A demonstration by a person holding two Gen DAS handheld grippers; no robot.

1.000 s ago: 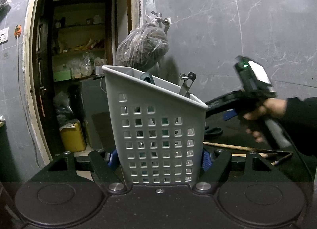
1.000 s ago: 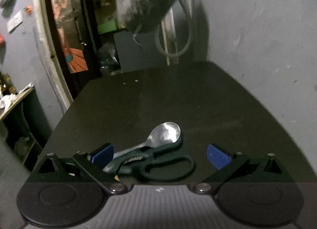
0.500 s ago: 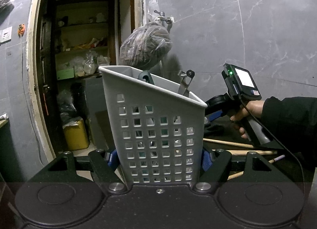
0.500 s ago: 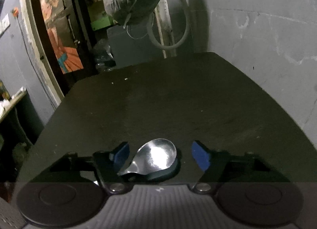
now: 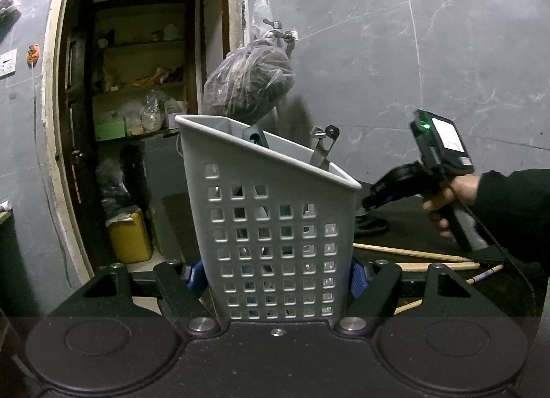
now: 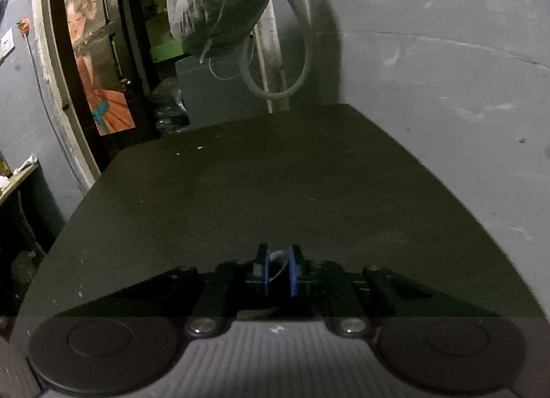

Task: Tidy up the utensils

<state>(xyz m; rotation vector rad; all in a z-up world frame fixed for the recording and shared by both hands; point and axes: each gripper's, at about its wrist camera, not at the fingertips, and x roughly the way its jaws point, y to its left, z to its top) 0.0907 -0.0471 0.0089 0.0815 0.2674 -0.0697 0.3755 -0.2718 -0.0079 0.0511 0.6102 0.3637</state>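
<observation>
- The grey basket (image 5: 275,226) with square holes is gripped by the left tool (image 5: 275,277), whose blue pads (image 5: 357,279) are pressed against its two sides near the bottom.
- The basket is held tilted, with its high corner on the left in the left wrist view.
- A dark green handle (image 5: 254,138) and a metal handle (image 5: 325,150) are seen sticking up out of the basket.
- The right tool (image 6: 278,272) is kept low over the dark bench (image 6: 275,184), and its jaws are closing.
- A bit of the shiny spoon (image 6: 277,256) is seen between the blue pads (image 6: 294,270) of the right tool. Whether the pads are pressed on the spoon yet cannot be told.
- In the left wrist view, the right tool is held by a hand (image 5: 447,205) in a dark sleeve (image 5: 512,208), to the right of the basket.
- Thin wooden sticks (image 5: 412,255) are laid on the bench, near the basket's right side.
- A clear bag of dark stuff (image 5: 247,85) is hung from a tap (image 5: 278,31) on the grey wall.
- A yellow can (image 5: 129,238) is seen on the floor past the open doorway.
</observation>
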